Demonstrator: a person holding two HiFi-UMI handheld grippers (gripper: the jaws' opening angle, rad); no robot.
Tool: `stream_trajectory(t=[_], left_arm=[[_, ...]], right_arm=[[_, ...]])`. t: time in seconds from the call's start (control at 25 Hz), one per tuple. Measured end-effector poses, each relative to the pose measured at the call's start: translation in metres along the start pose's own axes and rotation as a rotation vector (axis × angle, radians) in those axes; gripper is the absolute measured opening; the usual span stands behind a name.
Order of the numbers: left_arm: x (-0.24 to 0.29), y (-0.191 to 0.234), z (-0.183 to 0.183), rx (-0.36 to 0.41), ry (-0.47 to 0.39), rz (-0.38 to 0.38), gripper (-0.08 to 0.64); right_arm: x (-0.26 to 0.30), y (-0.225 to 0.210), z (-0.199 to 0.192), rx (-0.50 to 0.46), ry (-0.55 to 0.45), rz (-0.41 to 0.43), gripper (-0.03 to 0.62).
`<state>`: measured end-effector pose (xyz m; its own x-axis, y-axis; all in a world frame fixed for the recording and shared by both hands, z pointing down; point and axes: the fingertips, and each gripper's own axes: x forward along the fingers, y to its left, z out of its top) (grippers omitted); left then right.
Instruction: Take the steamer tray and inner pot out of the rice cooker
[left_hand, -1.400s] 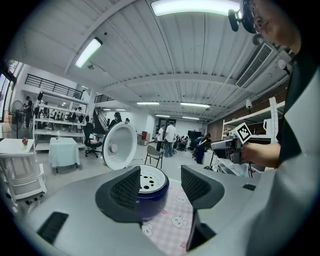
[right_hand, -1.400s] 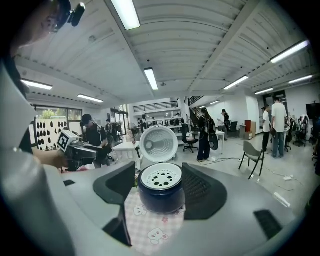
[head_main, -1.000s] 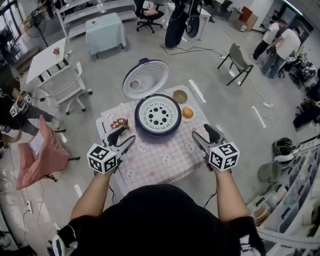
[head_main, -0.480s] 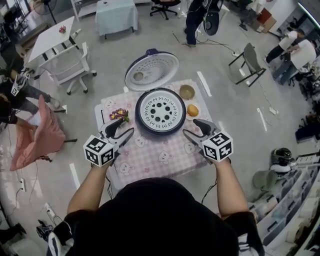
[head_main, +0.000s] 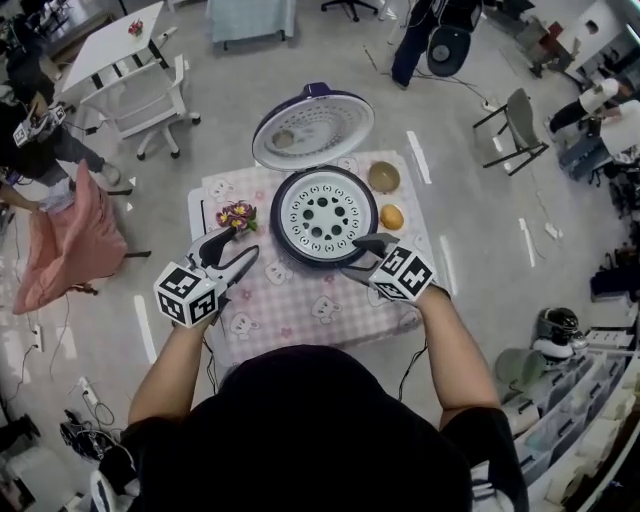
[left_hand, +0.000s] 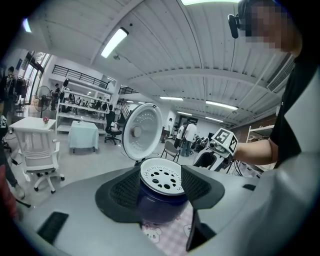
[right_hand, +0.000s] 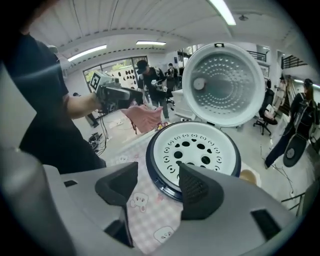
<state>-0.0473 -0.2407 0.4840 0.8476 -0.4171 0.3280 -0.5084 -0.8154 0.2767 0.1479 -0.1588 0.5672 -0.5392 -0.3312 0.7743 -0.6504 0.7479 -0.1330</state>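
Observation:
The dark blue rice cooker (head_main: 287, 245) stands open on the table, its white lid (head_main: 312, 128) tipped back. A white steamer tray (head_main: 323, 213) with round holes fills its top and hides the inner pot. My right gripper (head_main: 362, 255) is open at the cooker's near right rim, tilted down. In the right gripper view one finger (right_hand: 200, 192) overlaps the rim, with the steamer tray (right_hand: 194, 150) just beyond; only tablecloth shows between the pads. My left gripper (head_main: 232, 250) hangs open left of the cooker, apart from it. The left gripper view shows the tray (left_hand: 161, 175) ahead.
The table (head_main: 300, 310) wears a pink checked cloth. A small bowl (head_main: 384, 177) and an orange (head_main: 392, 217) lie right of the cooker, a flower bunch (head_main: 238, 215) left of it. Chairs, other tables and people stand around on the floor.
My right gripper has swung left and down to the cooker's near right rim, tilting steeply. The left gripper has drifted a little lower and nearer the cooker.

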Motion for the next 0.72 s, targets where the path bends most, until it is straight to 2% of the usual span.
stream_trajectory(t=[0.44, 0.72], left_arm=[[-0.009, 0.021, -0.013, -0.057, 0.001, 0.07, 0.273], [-0.008, 0.028, -0.02, -0.072, 0.01, 0.076, 0.273]], right_arm=[[0.044, 0.006, -0.011, -0.281, 0.248, 0.095, 0.25], [0.068, 0.015, -0.023, -0.361, 0.357, 0.184, 0.25]])
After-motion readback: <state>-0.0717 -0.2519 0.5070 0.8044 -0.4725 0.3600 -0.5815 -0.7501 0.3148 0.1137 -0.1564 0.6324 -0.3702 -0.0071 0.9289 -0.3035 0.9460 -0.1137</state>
